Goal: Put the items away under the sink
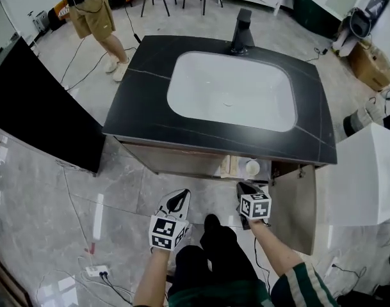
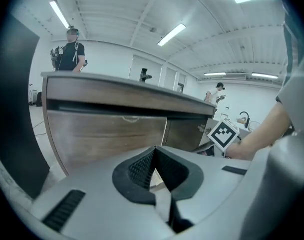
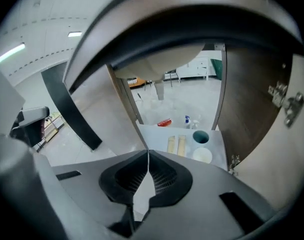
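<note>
Inside, 2 flat tan packs [image 3: 171,145] lie beside a teal cup [image 3: 200,136].

Two tan sticks [image 3: 176,144], teal cup [image 3: 200,136], white disc [image 3: 202,155]; together on white under-sink shelf [image 3: 152,134]

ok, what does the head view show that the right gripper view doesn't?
Head view only: the black countertop, white basin, faucet, the left gripper and a bystander. Right gripper view only: a teal cup, a red item, a spray bottle and the door hinges. Both: the open cabinet door, the shelf with two tan strips and a white round dish, and the right gripper, its jaws shut on nothing.
</note>
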Available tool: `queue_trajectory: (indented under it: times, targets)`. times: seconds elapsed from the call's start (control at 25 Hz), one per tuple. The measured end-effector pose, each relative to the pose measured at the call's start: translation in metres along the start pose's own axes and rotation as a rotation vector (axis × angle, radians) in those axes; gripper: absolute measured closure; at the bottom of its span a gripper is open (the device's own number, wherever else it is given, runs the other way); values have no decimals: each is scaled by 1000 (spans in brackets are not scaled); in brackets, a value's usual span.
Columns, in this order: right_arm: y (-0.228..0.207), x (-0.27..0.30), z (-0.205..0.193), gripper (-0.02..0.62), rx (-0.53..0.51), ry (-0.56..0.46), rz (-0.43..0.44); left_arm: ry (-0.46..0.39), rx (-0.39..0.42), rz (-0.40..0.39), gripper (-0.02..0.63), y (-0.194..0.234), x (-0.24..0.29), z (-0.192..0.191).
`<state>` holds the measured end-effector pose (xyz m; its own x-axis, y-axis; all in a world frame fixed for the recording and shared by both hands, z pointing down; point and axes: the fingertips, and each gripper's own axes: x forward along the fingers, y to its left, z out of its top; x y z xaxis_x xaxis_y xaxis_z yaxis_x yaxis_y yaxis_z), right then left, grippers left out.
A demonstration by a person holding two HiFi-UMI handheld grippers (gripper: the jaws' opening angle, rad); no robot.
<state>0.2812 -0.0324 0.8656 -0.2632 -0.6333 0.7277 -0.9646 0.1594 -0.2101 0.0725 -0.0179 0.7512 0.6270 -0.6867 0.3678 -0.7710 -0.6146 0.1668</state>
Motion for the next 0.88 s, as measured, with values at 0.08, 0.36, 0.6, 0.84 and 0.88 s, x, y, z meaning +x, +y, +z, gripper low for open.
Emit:
queue_trajectory:
  times: [0.08, 0.36, 0.6, 0.84, 0.88]
  targets:
    - [16, -43, 17, 551, -3, -4, 5, -2, -13, 5, 597, -13, -24, 39]
    - [76, -190, 81, 549, -38, -31, 33, 13, 0, -22, 596, -79, -94, 166]
    - [145, -295, 134, 549, -115, -142, 80, 24, 74, -2, 597, -126, -159, 225]
    - [184, -387, 169, 549, -157, -292, 97, -27, 78, 0, 596, -164, -208, 274]
    - [187, -399, 169, 549, -167, -302, 93, -42, 84, -3, 596, -172, -216, 279]
